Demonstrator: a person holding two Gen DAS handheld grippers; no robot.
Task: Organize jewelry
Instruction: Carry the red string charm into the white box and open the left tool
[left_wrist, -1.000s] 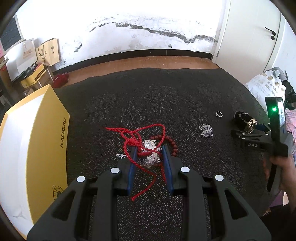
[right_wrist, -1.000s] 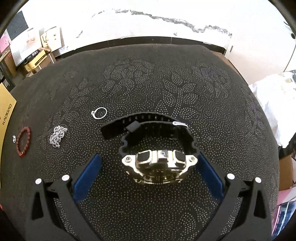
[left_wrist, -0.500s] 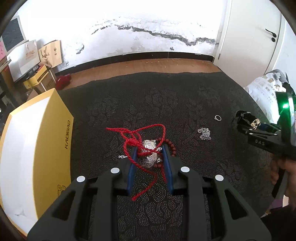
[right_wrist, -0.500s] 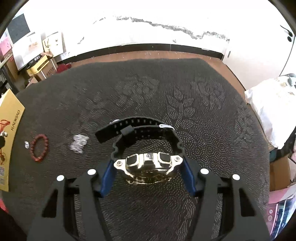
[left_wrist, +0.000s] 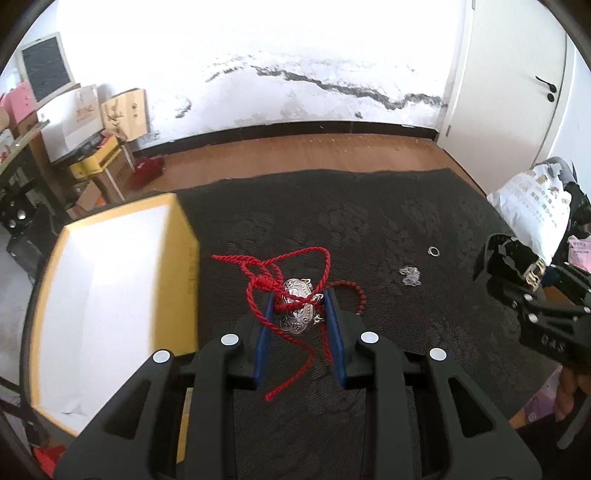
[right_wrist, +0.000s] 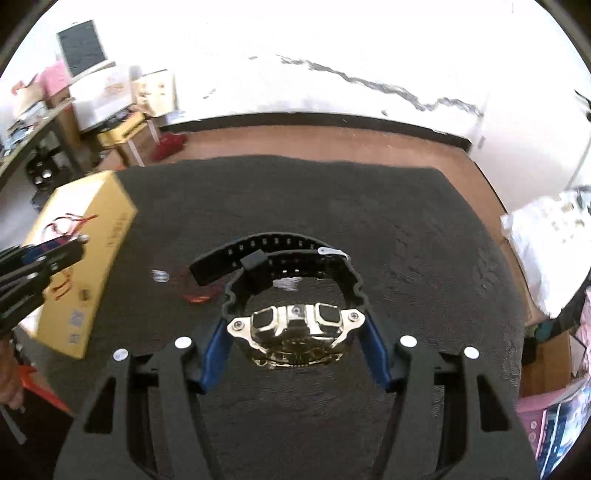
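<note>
- Evidently the carry step is in hand: the left gripper (left_wrist: 299, 314) is clamped on the silver pendant (left_wrist: 297, 312) with its red cord (left_wrist: 284, 266) dangling, clear of the dark surface (left_wrist: 369, 229), just beside the yellow box (left_wrist: 110, 295).
- Across from it, the right gripper (right_wrist: 291, 332) pinches the gold-cased watch (right_wrist: 291, 339) by its case sides, lifted above the cloth.
- Next, I judge, each piece must travel over the box's white top and be lowered before release.
- Watch's strap loop points away from the camera; its long axis runs along the fingers.

blurred: small chain (right_wrist: 160, 275) (type unclear) | cut off: yellow box (left_wrist: 110, 314)
</note>
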